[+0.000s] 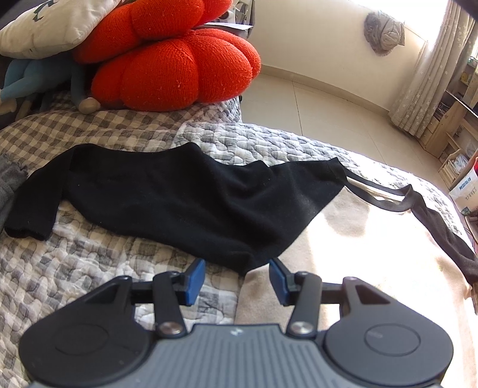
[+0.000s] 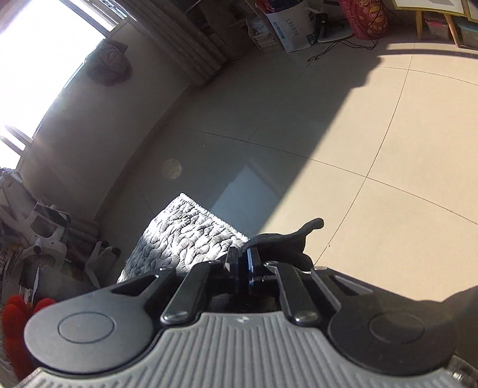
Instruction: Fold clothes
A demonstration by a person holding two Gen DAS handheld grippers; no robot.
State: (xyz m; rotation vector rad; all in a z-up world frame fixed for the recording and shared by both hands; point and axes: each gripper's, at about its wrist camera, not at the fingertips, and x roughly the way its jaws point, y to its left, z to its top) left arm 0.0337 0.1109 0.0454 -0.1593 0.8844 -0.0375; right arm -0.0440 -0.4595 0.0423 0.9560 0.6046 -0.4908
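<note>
A black top (image 1: pixel 179 191) lies spread across the quilted bed cover (image 1: pixel 89 256), one sleeve (image 1: pixel 30 215) out to the left. A thin black strap (image 1: pixel 373 191) and another sleeve (image 1: pixel 442 235) trail off to the right. My left gripper (image 1: pixel 237 276) is open just in front of the top's near corner; its blue pads (image 1: pixel 195 279) stand on either side of that corner and are not pressing it. In the right wrist view my right gripper (image 2: pixel 243 262) is shut on a fold of the black fabric (image 2: pixel 283 241), which sticks out past the fingers above the bed's corner.
A red knitted cushion (image 1: pixel 173 68), a white pillow (image 1: pixel 50 24) and a blue plush toy (image 1: pixel 33 80) lie at the far end of the bed. A beige blanket (image 1: pixel 358 253) covers the right side. Tiled floor (image 2: pixel 328 134), bags (image 2: pixel 286 27) and a chair (image 2: pixel 38 226) lie beyond the quilt's corner (image 2: pixel 185 235).
</note>
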